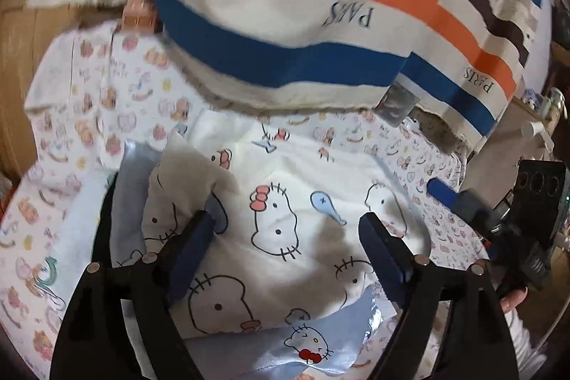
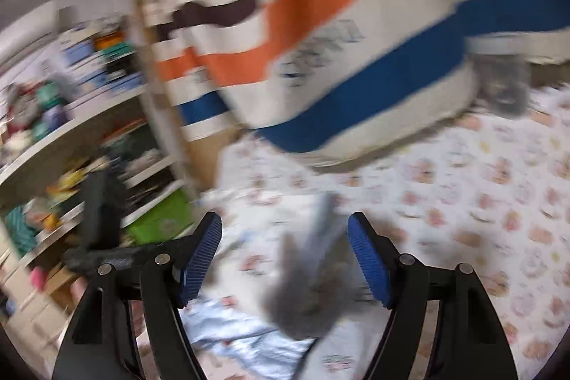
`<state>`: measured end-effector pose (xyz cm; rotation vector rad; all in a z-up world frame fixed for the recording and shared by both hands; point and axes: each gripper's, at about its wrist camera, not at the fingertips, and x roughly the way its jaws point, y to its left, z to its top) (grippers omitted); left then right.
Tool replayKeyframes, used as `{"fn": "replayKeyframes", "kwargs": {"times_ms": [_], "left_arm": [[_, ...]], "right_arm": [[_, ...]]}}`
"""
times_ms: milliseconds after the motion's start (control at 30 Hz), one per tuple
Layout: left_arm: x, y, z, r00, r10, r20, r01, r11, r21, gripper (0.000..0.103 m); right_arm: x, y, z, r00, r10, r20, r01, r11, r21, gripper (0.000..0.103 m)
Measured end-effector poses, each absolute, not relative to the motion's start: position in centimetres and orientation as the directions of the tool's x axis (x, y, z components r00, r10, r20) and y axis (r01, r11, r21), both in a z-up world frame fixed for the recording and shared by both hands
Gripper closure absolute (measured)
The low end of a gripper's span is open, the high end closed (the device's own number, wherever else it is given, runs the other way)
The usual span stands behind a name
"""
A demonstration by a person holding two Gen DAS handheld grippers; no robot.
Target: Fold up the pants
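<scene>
My left claw (image 1: 285, 237) is spread above the white pants (image 1: 285, 187); my right claw (image 2: 285, 259) is spread beside them.

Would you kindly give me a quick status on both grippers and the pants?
Left gripper open, above the cat-print pants. Right gripper open, view blurred, grey-blue cloth between its fingers. Striped blanket heaped just behind.

- One white cat-print pair of pants (image 1: 285, 230);
- one pale blue garment (image 1: 320, 344) beneath it;
- one striped blanket (image 1: 285, 24);
- one printed bedsheet (image 1: 107, 102);
- two grippers: left gripper (image 1: 286, 237), right gripper (image 2: 285, 255).
</scene>
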<state>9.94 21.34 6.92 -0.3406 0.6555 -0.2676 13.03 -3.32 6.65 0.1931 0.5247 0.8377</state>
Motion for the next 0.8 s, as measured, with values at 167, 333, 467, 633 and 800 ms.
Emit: {"fn": "replayKeyframes", "kwargs": {"times_ms": [167,333,467,633,800], "left_arm": [[10.9,21.6,5.9,0.739,-0.307,-0.601,0.064,0.919,-0.39,0.021],[11.2,21.3,5.3,0.732,-0.272,-0.624,0.042,0.933,-0.357,0.025],[11.2,20.4,5.1,0.727,-0.231,-0.647,0.045,0.956,-0.291,0.025],[10.8,20.0,5.3,0.744,-0.234,-0.626,0.073,0.96,-0.271,0.02],[8.6,19.9,7.5,0.829,-0.279,-0.484,0.158,0.948,-0.274,0.019]], "right_arm": [[13.8,-0.8,3.5,0.506,0.713,-0.486,-0.676,0.677,0.29,0.077],[14.7,0.0,1.0,0.517,0.669,-0.535,-0.642,0.716,0.275,0.077],[14.8,0.4,0.1,0.526,0.653,-0.545,-0.623,0.732,0.276,0.077],[14.4,-0.3,0.9,0.518,0.671,-0.53,-0.636,0.716,0.286,0.075],[13.7,-3.5,3.7,0.549,0.715,-0.432,-0.604,0.697,0.386,0.05]]}}
